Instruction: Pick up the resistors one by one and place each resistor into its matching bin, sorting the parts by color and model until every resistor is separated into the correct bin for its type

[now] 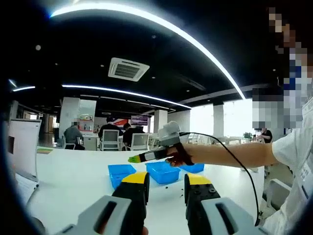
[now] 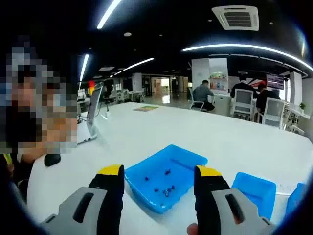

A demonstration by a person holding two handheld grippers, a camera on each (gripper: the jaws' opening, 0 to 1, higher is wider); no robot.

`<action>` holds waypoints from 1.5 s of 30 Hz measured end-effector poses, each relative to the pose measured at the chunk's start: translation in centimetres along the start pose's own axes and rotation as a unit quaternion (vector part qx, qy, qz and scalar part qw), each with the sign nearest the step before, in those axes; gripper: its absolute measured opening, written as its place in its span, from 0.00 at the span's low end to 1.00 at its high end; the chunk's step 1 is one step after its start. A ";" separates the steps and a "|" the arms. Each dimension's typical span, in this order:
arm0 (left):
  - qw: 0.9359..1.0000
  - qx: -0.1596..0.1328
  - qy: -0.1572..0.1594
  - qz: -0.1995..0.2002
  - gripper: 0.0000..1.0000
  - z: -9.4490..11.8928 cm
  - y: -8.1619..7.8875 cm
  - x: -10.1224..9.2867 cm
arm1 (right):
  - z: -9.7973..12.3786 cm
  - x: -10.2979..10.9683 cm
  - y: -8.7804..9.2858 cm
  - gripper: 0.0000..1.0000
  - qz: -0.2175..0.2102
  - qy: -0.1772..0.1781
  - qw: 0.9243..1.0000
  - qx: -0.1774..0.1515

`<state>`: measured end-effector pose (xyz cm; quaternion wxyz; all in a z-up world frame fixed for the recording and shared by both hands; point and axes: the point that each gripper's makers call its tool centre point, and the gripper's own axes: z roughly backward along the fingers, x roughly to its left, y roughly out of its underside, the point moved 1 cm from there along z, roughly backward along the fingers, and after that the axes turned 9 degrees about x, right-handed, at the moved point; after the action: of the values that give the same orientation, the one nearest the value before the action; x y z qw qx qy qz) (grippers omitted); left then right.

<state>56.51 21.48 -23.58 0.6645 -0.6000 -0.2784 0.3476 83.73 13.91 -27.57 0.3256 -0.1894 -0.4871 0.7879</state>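
Observation:
Three blue bins stand in a row on the white table [image 1: 73, 176]: a left bin [image 1: 121, 172], a middle bin [image 1: 163, 171] and a right bin [image 1: 193, 168]. My left gripper [image 1: 166, 182] is low over the table in front of them, open and holding nothing. A hand holds my right gripper [image 1: 142, 157] above the middle bin, seen side-on. In the right gripper view my right gripper [image 2: 160, 177] is open over a blue bin [image 2: 183, 159] that holds several small dark resistors [image 2: 166, 190]. Two more bins [image 2: 254, 191] [image 2: 297, 195] lie to its right.
A laptop [image 2: 93, 116] and a dark mouse [image 2: 52, 159] sit at the table's left side. A black cable [image 1: 234, 161] runs from the right gripper past the person's arm [image 1: 230, 154]. A white panel [image 1: 22, 147] stands on the left. People sit on chairs [image 2: 242, 103] beyond the table.

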 end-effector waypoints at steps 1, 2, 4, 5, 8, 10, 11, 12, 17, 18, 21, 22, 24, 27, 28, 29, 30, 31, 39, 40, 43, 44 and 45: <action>1.000 0.000 0.000 0.000 0.31 0.0 0.0 0.0 | 0.2 -0.3 -0.3 0.57 0.003 0.001 1.000 -0.001; 1.000 -0.001 -0.001 0.000 0.31 0.1 -0.1 0.0 | 0.5 -0.4 -0.3 0.56 0.005 0.002 1.000 -0.002; 1.000 -0.002 -0.001 -0.001 0.31 0.1 -0.2 0.0 | 1.8 -0.4 -0.2 0.56 0.006 0.002 1.000 -0.010; 1.000 -0.002 -0.001 -0.002 0.31 0.1 -0.2 0.0 | 2.6 -0.7 0.0 0.56 0.004 0.004 1.000 -0.015; 1.000 -0.002 -0.001 -0.003 0.31 0.1 -0.2 -0.2 | 5.0 -1.2 0.6 0.56 0.006 0.009 1.000 -0.022; 1.000 -0.001 0.000 -0.003 0.31 0.0 -0.2 -0.3 | 7.4 -1.4 1.2 0.55 0.004 0.007 0.999 -0.032; 1.000 -0.001 0.001 -0.004 0.31 0.0 -0.2 -0.3 | 8.1 -1.4 1.4 0.55 0.004 0.008 0.999 -0.035; 1.000 -0.001 0.001 -0.004 0.31 -0.1 -0.2 -0.3 | 9.1 -1.5 1.7 0.54 0.005 0.008 0.999 -0.037; 1.000 0.001 0.002 -0.005 0.31 -0.2 -0.2 -0.5 | 14.8 -0.9 3.0 0.54 0.007 -0.004 0.998 -0.063; 1.000 0.001 0.001 -0.005 0.31 -0.2 -0.2 -0.5 | 16.0 -0.6 3.4 0.53 0.005 -0.005 0.997 -0.071; 1.000 0.001 0.001 -0.007 0.31 -0.3 -0.3 -0.5 | 19.7 -0.3 4.5 0.53 -0.001 -0.009 0.996 -0.087; 1.000 0.001 0.001 -0.007 0.31 -0.3 -0.3 -0.5 | 20.9 -0.1 4.8 0.53 -0.003 -0.011 0.996 -0.094; 1.000 0.002 -0.001 -0.007 0.31 -0.3 -0.3 -0.3 | 23.6 -0.1 5.5 0.53 -0.007 -0.007 0.993 -0.114; 1.000 0.003 -0.002 -0.006 0.31 -0.3 -0.2 -0.2 | 25.6 -0.5 5.9 0.51 -0.008 0.003 0.992 -0.129; 1.000 0.003 -0.002 -0.006 0.31 -0.3 -0.2 -0.2 | 25.8 -0.5 5.9 0.51 -0.008 0.004 0.991 -0.130; 1.000 0.004 -0.002 -0.006 0.31 -0.3 -0.1 -0.3 | 27.0 -0.5 6.7 0.51 -0.009 0.008 0.991 -0.132; 1.000 0.005 -0.001 -0.007 0.31 -0.4 -0.1 -0.3 | 28.3 -0.4 7.5 0.51 -0.010 0.012 0.991 -0.135; 1.000 0.007 -0.001 -0.007 0.31 -0.4 0.0 -0.4 | 29.6 -0.3 8.3 0.51 -0.011 0.016 0.990 -0.137; 1.000 0.013 -0.003 -0.005 0.31 -0.7 0.4 -0.2 | 33.3 -0.1 10.8 0.51 -0.025 0.034 0.986 -0.159; 1.000 0.014 -0.002 -0.005 0.31 -0.8 0.5 -0.2 | 33.5 0.1 10.9 0.51 -0.024 0.036 0.986 -0.159; 1.000 0.016 0.000 -0.004 0.31 -1.0 0.6 -0.3 | 34.0 0.0 10.9 0.51 -0.023 0.040 0.986 -0.162; 1.000 0.017 0.000 -0.005 0.31 -1.0 0.6 -0.4 | 34.1 0.0 10.9 0.51 -0.026 0.039 0.985 -0.165; 1.000 0.017 0.001 -0.005 0.31 -1.1 0.6 -0.5 | 34.1 0.0 10.9 0.51 -0.026 0.039 0.985 -0.165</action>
<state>56.98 20.42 -24.29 0.6768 -0.5876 -0.2748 0.3480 59.14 -11.41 -21.84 0.3293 -0.2580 -0.6022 0.6800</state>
